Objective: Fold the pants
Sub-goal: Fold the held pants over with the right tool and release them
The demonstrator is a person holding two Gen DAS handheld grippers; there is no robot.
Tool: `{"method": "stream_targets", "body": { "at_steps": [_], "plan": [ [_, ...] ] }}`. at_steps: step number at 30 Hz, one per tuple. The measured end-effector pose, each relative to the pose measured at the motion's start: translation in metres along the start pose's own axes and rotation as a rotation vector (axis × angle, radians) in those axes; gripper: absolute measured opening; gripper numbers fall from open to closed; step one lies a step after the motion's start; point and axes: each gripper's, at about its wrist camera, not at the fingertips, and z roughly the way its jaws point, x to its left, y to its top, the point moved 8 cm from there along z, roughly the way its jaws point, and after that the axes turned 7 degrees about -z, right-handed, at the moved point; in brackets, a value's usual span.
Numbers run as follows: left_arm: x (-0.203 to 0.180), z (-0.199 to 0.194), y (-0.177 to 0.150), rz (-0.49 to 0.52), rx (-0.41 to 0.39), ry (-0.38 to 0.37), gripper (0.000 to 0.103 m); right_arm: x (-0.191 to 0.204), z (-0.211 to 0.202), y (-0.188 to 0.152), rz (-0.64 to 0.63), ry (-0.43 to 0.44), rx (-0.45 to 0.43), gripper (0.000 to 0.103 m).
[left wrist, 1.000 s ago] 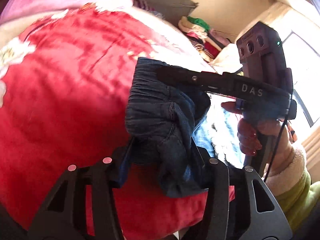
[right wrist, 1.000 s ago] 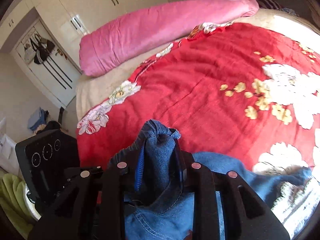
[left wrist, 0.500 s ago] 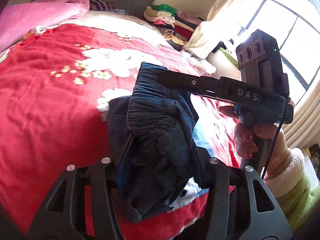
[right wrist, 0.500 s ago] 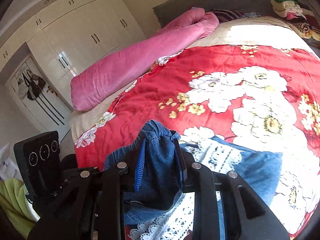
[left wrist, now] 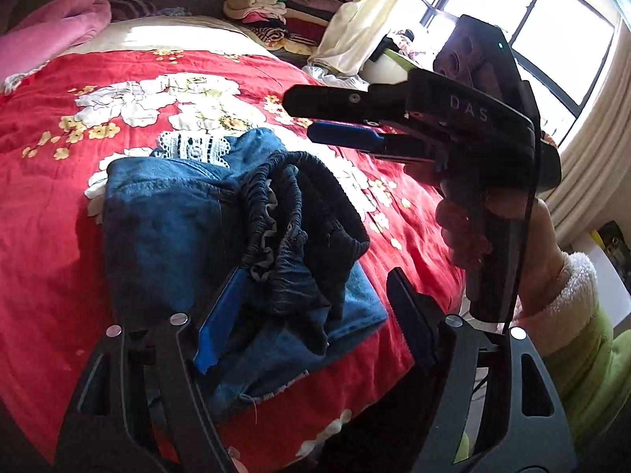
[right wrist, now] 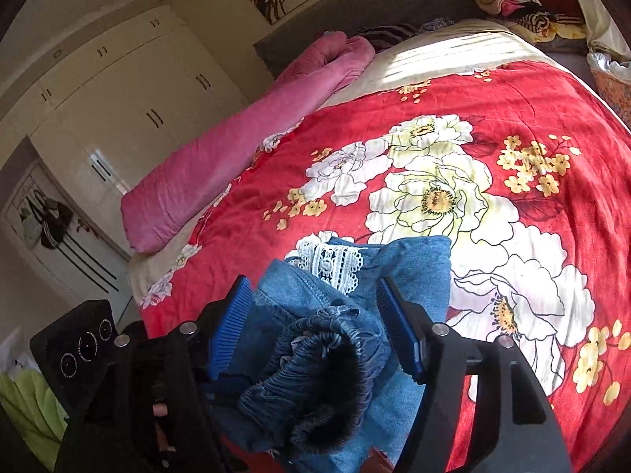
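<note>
**Pants released onto the bed after the fold**

Pants (left wrist: pixel 169 228) lie bunched on the red floral bed (left wrist: pixel 51 181), near its front edge, with the elastic waistband (left wrist: pixel 299 205) heaped on top and a lace trim (right wrist: pixel 331 262) at the far end. Half a second earlier both tools clamped the waistband in the air; now the left gripper (left wrist: pixel 311 315) and right gripper (right wrist: pixel 315 331) stand with jaws spread, cloth lying loose between them, neither pinching. The garment has dropped to the bed in a doubled state. Judged from this, one fold is laid, but the waistband is crumpled and likely needs smoothing or another fold.
</note>
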Motion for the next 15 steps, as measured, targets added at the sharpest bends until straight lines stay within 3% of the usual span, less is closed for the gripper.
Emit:
{"method": "stream_targets", "body": {
  "at_steps": [4,7,15],
  "plan": [
    [-0.005,0.006,-0.02,-0.001,0.053,-0.024,0.072,-0.003,0.014,-0.024,-0.103,-0.137,0.108,0.067],
    [-0.004,0.013,-0.024,0.038,0.059,-0.005,0.072,-0.023,0.018,-0.044,-0.101,-0.231,0.165,0.066],
    [-0.003,0.008,-0.021,0.018,0.05,-0.023,0.072,-0.052,0.004,-0.064,0.01,-0.228,0.128,0.068]
  ]
}}
